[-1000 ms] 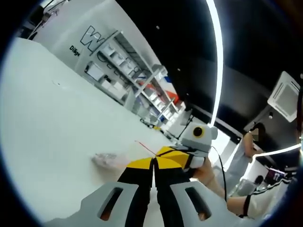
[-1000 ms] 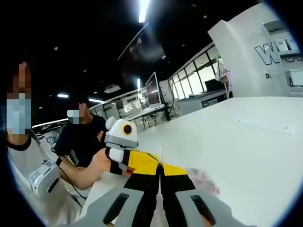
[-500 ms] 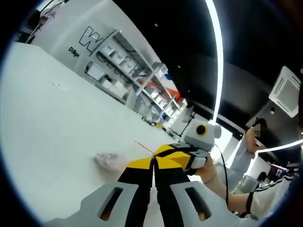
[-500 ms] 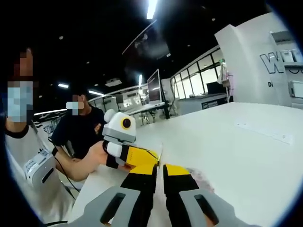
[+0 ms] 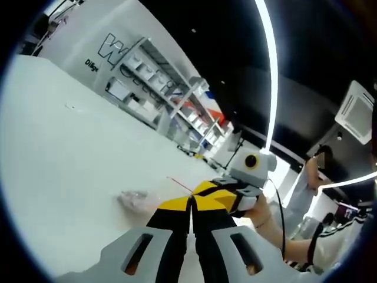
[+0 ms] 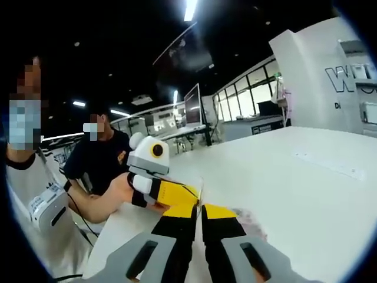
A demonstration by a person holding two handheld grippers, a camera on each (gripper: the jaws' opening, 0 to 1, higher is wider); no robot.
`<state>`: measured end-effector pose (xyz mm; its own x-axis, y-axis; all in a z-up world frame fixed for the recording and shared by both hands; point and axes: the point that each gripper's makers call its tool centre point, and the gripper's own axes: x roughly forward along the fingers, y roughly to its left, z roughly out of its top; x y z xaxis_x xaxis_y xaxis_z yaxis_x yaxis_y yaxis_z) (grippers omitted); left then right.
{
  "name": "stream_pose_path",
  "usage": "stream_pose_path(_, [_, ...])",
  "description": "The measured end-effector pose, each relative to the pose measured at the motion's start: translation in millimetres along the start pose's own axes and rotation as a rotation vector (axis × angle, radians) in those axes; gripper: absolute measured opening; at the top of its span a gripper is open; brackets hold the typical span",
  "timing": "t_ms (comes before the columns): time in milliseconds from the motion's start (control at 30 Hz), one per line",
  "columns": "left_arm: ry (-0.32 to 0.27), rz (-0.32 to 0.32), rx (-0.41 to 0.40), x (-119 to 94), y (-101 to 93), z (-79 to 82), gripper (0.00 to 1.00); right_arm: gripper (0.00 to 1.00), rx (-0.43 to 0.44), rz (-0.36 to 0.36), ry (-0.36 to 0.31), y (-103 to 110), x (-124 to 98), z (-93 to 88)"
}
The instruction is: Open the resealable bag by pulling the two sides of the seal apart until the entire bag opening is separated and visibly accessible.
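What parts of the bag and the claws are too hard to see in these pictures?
- Bag seal: left gripper view, hidden between both claws' yellow tips.
- Bag body: right gripper view, clear, blurred, partly behind the right claw.
- What the left claw pinches: its jaws hide it.
- Whether the opening has parted: too small.

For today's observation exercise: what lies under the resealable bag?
The white table lies under the clear resealable bag. Both claws, left and right, cover its near edge, so the seal there is hidden.

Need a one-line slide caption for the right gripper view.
Right gripper and left gripper meet jaw to jaw over the resealable bag on the white table.
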<state>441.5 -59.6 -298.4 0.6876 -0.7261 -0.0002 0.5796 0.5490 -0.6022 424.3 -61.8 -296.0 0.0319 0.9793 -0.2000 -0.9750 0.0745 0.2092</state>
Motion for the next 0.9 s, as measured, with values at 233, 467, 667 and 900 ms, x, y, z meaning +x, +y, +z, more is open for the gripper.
stream_pose_path(233, [0.007, 0.001, 0.013, -0.2, -0.5, -1.3, 0.02, 0.0, 0.003, 0.0, 0.005, 0.0, 1.3, -1.2])
stream_pose_path(467, [0.026, 0.005, 0.043, 1.7, -1.3, -3.6, 0.02, 0.0, 0.001, -0.001, 0.01, 1.2, -1.2, -2.0])
stream_pose_path(667, [0.036, 0.01, 0.061, 0.9, -1.3, -3.9, 0.01, 0.0, -0.006, -0.006, 0.017, 1.2, -1.5, -1.6])
stream_pose_path(900, [0.073, 0.028, 0.078, 1.1, -0.8, -8.3, 0.01, 0.0, -0.026, -0.023, 0.04, 0.1, -1.9, -4.2])
